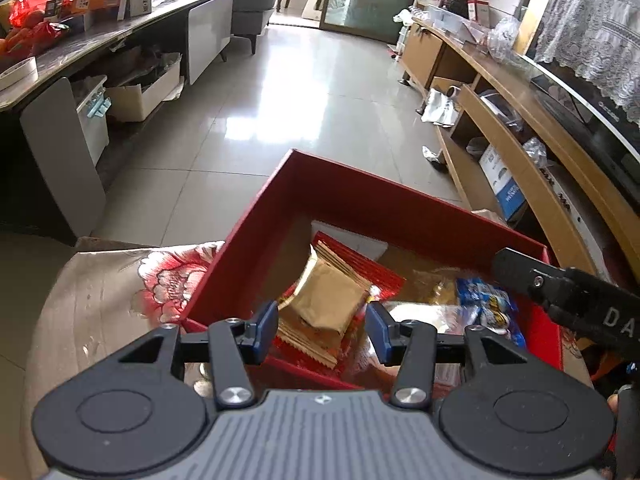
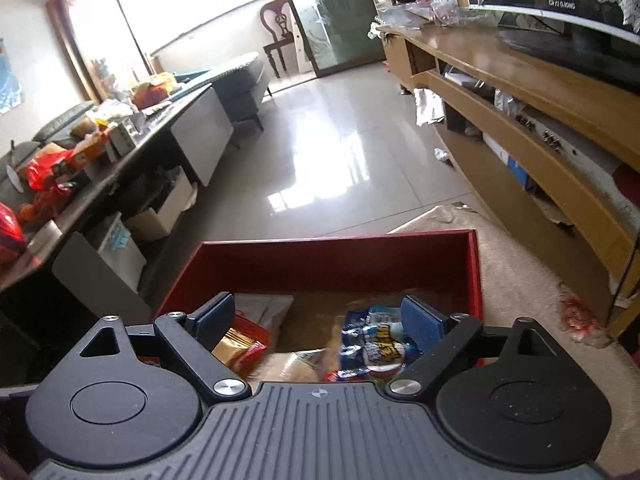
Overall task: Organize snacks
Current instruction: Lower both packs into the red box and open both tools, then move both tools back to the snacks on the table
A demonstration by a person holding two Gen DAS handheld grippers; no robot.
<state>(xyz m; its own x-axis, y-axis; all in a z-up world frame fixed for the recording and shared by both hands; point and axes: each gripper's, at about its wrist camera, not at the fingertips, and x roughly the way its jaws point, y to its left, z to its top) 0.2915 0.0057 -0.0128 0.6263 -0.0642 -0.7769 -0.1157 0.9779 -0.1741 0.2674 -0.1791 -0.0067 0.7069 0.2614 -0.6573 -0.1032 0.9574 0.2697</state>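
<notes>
I had my L gripper [image 1: 322, 330] right over the gold snack pack [image 1: 326, 300] in the red box [image 1: 256, 216]. Jaws stood a bit apart, 1 each side, not pinching it. Its long side ran up-down between them. R gripper [image 2: 320, 322] gaped wide, empty, over the blue pack [image 2: 374, 340].

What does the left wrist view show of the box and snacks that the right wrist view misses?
Only the left wrist view: the other claw reaching in from the right, and the flowered cloth beside the box.
Only the right wrist view: the box's whole straight far wall.
Both: the red box, the gold packet on the red packet, and the blue packet.
</notes>
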